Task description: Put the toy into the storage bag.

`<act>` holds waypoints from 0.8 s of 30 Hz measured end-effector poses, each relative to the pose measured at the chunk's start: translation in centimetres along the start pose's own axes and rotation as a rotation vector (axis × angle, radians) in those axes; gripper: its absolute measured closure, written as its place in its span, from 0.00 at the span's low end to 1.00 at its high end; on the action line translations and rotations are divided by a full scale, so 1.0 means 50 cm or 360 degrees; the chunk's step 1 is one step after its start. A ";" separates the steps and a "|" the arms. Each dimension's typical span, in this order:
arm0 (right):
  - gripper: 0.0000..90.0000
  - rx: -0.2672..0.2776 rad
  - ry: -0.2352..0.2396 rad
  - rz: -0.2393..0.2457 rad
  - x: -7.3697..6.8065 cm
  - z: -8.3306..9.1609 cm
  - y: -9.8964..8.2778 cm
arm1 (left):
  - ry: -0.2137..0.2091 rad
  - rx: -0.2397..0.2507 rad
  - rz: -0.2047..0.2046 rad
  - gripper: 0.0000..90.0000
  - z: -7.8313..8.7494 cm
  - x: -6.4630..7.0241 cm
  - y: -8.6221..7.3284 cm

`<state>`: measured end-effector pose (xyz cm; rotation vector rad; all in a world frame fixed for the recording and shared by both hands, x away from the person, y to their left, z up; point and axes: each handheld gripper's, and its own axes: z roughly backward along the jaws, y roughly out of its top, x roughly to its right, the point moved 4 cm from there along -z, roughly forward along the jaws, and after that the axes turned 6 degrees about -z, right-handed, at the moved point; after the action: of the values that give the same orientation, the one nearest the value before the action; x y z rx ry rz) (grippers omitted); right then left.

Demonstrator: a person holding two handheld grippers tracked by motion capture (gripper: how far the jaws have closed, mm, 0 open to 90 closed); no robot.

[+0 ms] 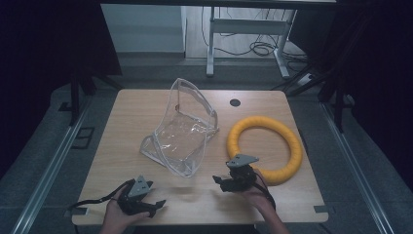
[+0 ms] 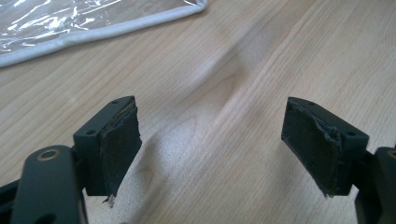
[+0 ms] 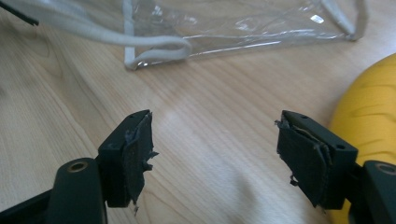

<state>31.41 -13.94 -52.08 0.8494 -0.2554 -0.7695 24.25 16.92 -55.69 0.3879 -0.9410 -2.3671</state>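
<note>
Clear plastic bag (image 1: 181, 132) sits mid-table, yellow ring (image 1: 265, 148) at its 3 o'clock; left gripper (image 1: 157, 204) and right gripper (image 1: 217, 181) both wide open, empty, near the table's 6 o'clock edge. Judged pre-grasp; next move probably needs one gripper closing on the ring, the other on the bag's rim.

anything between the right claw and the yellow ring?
Nothing visible. The right claw is open over bare table, and the yellow ring lies just to its right; in the right gripper view the ring sits right beside one jaw. The clear bag lies farther off, to the ring's left.
</note>
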 end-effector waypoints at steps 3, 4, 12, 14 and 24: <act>0.31 -0.0007 0.0002 0.0008 0.009 0.015 0.009 | 0.0001 -0.0001 -0.0001 0.22 0.000 0.000 0.000; 0.31 -0.0004 -0.0003 0.0014 0.012 0.020 0.011 | 0.0001 -0.0001 -0.0002 0.22 0.001 0.000 0.000; 0.33 -0.0008 0.0031 0.0060 0.025 0.049 0.024 | 0.0002 0.0006 0.0002 0.22 0.006 -0.001 0.000; 0.34 -0.0023 0.0028 0.0077 0.030 0.053 0.025 | -0.0001 0.0010 0.0004 0.22 0.008 -0.001 0.001; 0.35 -0.0195 0.0015 0.0143 0.061 0.060 0.021 | -0.0006 0.0010 0.0003 0.22 0.007 0.000 0.001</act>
<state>32.61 -17.38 -49.61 0.7208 -0.2340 -0.6899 24.12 17.09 -55.38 0.3847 -0.9504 -2.3644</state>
